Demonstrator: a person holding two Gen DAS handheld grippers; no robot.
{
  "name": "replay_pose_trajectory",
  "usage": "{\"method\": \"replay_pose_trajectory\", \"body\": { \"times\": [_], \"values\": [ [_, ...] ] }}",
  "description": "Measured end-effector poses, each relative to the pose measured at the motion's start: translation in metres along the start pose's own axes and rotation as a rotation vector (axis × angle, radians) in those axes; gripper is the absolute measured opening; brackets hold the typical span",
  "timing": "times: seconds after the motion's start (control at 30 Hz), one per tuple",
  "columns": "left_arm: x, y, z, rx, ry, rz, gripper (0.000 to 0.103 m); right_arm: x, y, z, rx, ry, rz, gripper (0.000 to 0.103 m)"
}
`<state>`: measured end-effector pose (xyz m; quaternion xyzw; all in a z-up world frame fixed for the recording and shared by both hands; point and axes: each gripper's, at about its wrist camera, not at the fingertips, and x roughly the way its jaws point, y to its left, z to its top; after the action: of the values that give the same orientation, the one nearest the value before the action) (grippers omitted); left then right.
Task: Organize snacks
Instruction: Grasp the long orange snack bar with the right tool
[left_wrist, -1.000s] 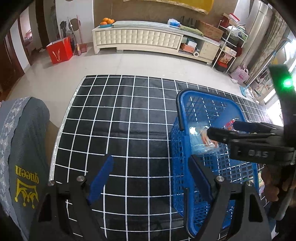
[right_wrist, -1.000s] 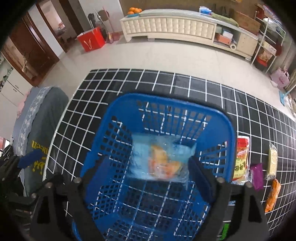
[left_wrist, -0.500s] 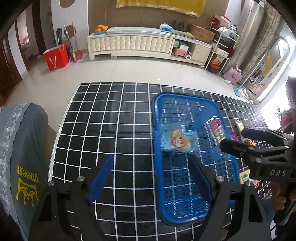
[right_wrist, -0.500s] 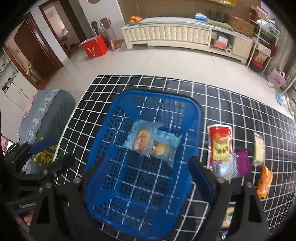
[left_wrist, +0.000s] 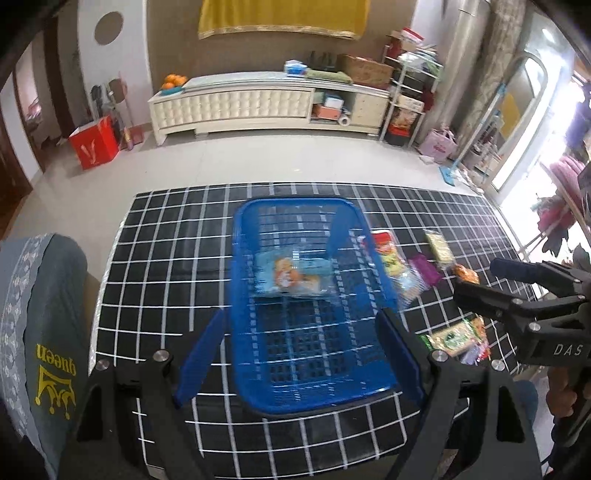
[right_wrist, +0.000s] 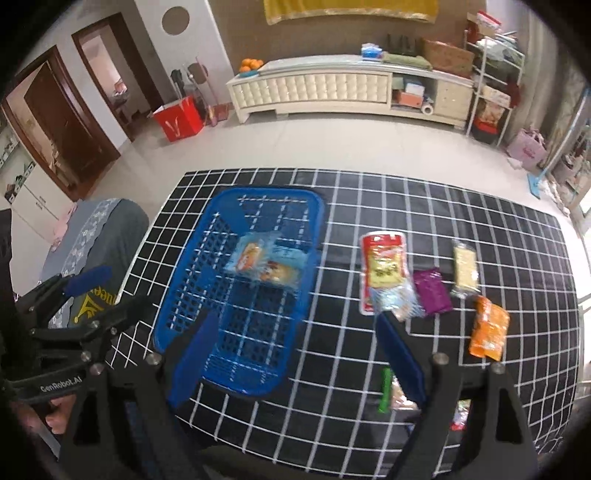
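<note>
Left wrist view: left gripper (left_wrist: 299, 354) hangs above the near end of a blue plastic basket (left_wrist: 243, 295), fingers wide apart, nothing between the blue pads. Basket sits on a black tablecloth with white grid (left_wrist: 166, 258). One light blue snack pack (left_wrist: 291, 275) with an orange picture lies flat on the basket floor, toward the far half. Right of the basket, on the cloth: red-and-yellow packet (left_wrist: 384, 251) just beside the basket wall, purple packet (left_wrist: 424, 269), pale yellow bar (left_wrist: 439, 247), orange packet (left_wrist: 466, 274), and a green-edged packet (left_wrist: 448, 338) nearer the camera; all blurred. Right gripper (left_wrist: 476, 282) enters from the right edge, over the loose snacks, jaws apart and empty, a hand (left_wrist: 563, 391) on its handle. Grey chair cover with yellow "queen" print (left_wrist: 48, 354) at left. Right wrist view: right gripper (right_wrist: 295, 350) is above the cloth (right_wrist: 369, 199) between the basket (right_wrist: 184, 295) and the loose snacks, fingers spread, holding nothing. Light blue snack pack (right_wrist: 266, 260) lies inside the basket near its middle. Red-and-yellow packet (right_wrist: 384, 266) is apart from the basket, a clear crinkly pack (right_wrist: 397, 301) overlapping its near end, purple packet (right_wrist: 432, 291) touching beside that, pale yellow bar (right_wrist: 465, 267) further right, orange packet (right_wrist: 489, 326) nearer, green stick pack (right_wrist: 385, 389) by the right finger. Left gripper (right_wrist: 110, 291) shows at the left edge, jaws apart, empty.
</note>
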<state>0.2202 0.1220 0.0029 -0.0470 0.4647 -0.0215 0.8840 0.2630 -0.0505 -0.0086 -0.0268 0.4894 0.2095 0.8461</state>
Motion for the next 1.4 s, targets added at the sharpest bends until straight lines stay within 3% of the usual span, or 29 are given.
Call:
{"method": "replay_pose_trajectory", "body": {
  "times": [0.23, 0.7, 1.07, 1.4],
  "values": [
    [0.005, -0.061, -0.004, 0.086, 0.0, -0.032, 0.082, -0.03, -0.046, -0.02, 0.047, -0.034, -0.029, 0.09],
    [0.045, -0.153, -0.007, 0.164, 0.059, -0.093, 0.082, -0.047, -0.145, -0.064, 0.173, -0.022, -0.071, 0.09],
    [0.094, -0.207, -0.017, 0.195, 0.164, -0.145, 0.082, -0.015, -0.211, -0.087, 0.263, 0.058, -0.081, 0.09],
    [0.146, -0.224, -0.015, 0.182, 0.215, -0.121, 0.082, 0.031, -0.249, -0.087, 0.287, 0.127, -0.066, 0.088]
  ]
}}
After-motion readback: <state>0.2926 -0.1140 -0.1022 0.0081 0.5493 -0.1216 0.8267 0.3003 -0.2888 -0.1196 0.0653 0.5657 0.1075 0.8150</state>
